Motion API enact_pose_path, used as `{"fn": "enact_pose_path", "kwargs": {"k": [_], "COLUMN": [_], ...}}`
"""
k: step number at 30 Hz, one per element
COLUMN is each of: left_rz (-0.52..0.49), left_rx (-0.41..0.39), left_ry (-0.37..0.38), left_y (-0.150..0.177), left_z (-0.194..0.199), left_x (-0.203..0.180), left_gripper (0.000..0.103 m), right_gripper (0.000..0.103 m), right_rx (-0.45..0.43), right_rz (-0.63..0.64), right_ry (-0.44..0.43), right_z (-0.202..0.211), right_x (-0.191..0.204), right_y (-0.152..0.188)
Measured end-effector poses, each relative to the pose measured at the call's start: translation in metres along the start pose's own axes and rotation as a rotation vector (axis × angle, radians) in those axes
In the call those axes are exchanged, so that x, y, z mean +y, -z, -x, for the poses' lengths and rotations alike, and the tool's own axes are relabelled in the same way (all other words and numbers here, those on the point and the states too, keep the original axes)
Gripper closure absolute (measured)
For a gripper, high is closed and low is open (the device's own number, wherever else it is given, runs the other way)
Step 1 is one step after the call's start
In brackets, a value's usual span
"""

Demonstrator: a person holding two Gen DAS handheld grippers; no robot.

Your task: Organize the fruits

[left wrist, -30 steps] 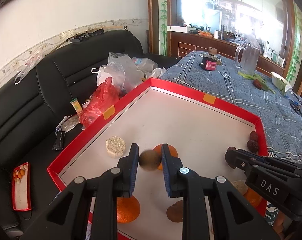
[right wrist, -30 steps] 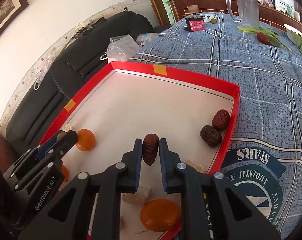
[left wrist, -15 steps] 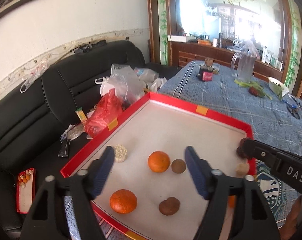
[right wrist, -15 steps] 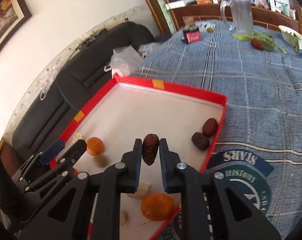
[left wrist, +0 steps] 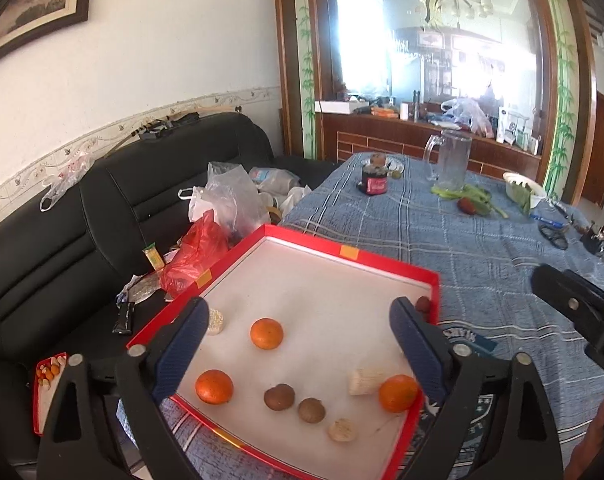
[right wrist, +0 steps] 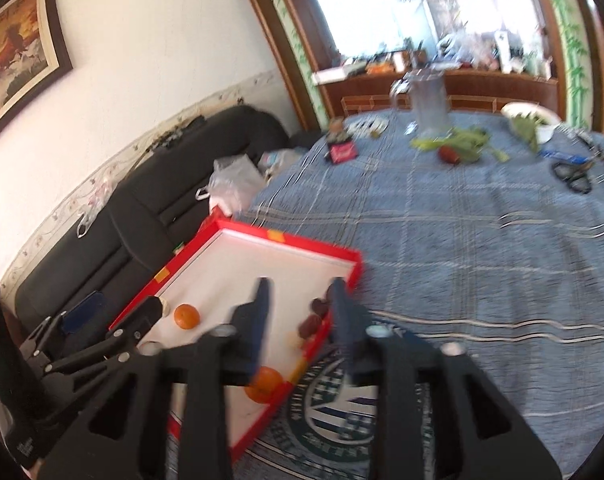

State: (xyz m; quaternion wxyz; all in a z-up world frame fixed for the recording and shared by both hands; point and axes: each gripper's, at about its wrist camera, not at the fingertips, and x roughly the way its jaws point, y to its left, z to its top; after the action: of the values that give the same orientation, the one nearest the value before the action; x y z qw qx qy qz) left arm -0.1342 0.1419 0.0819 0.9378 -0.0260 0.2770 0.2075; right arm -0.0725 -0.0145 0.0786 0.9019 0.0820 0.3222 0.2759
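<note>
Your left claw (left wrist: 296, 354) is spread wide and holds nothing; it hangs above the near half of the red tray (left wrist: 389, 261), fingers pointing away from you toward the far rim. Between and just under its fingers lie the fruits: one orange (left wrist: 266, 333) near the middle of the tray, a second orange (left wrist: 214, 386) toward the near left edge, a third orange (left wrist: 397, 393) by the near right edge, touching or almost touching a pale chunk (left wrist: 366, 380); two brown round fruits (left wrist: 279, 397) sit side by side between the near oranges, with another pale piece (left wrist: 342, 430) just in front of them.

Your right claw (right wrist: 298, 312) is also parted and empty, though the picture is blurred; it sits over the tray's right rim, and the dark red dates (right wrist: 313, 318) lie right under the gap, against that rim, their long axes hard to read through the blur.

So the judgement for what comes next: the brown pair and the left oranges lie nearest your left claw, straight down and slightly toward you, while the right-hand orange and the dates fall to your right claw; the round fruits have no long axis to line up with, so any finger angle should serve.

The tray rests on the blue plaid tabletop (left wrist: 453, 240); a black sofa (left wrist: 82, 240) runs along its left side.
</note>
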Motion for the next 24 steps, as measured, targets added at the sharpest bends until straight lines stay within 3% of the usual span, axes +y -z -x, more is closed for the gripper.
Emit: {"fn": "enact_pose_path", "kwargs": {"k": [2, 8, 12, 14, 19, 24], "left_rz": [0.006, -0.002, -0.013, -0.013, -0.006, -0.002], "left_rx": [-0.025, -0.097, -0.107, -0.111, -0.128, -0.132], "left_ry": [-0.011, -0.047, -0.037, -0.029, -0.044, -0.067], "left_y": [0.0, -0.001, -0.002, -0.003, -0.002, 0.0], "left_z": [0.01, 0.038, 0.051, 0.056, 0.065, 0.067], "left_x": [-0.002, -0.008, -0.01, -0.011, -0.008, 0.001], "left_gripper": [0.0, 0.0, 0.0, 0.0, 0.0, 0.0], "right_gripper": [0.036, 0.017, 0.01, 0.001, 0.0, 0.0], "right_rx": [-0.056, -0.159, -0.23, -0.26, -0.35, -0.346], "right_rz": [0.014, 0.069, 0.079, 0.081, 0.113, 0.124], "right_ry": [0.024, 0.046, 0.035, 0.033, 0.032, 0.0], "right_z": [0.019, 0.06, 0.082, 0.091, 0.113, 0.115], "right_x": [-0.005, -0.006, -0.004, -0.004, 0.001, 0.004], "right_y": [0.002, 0.011, 0.018, 0.021, 0.027, 0.029]}}
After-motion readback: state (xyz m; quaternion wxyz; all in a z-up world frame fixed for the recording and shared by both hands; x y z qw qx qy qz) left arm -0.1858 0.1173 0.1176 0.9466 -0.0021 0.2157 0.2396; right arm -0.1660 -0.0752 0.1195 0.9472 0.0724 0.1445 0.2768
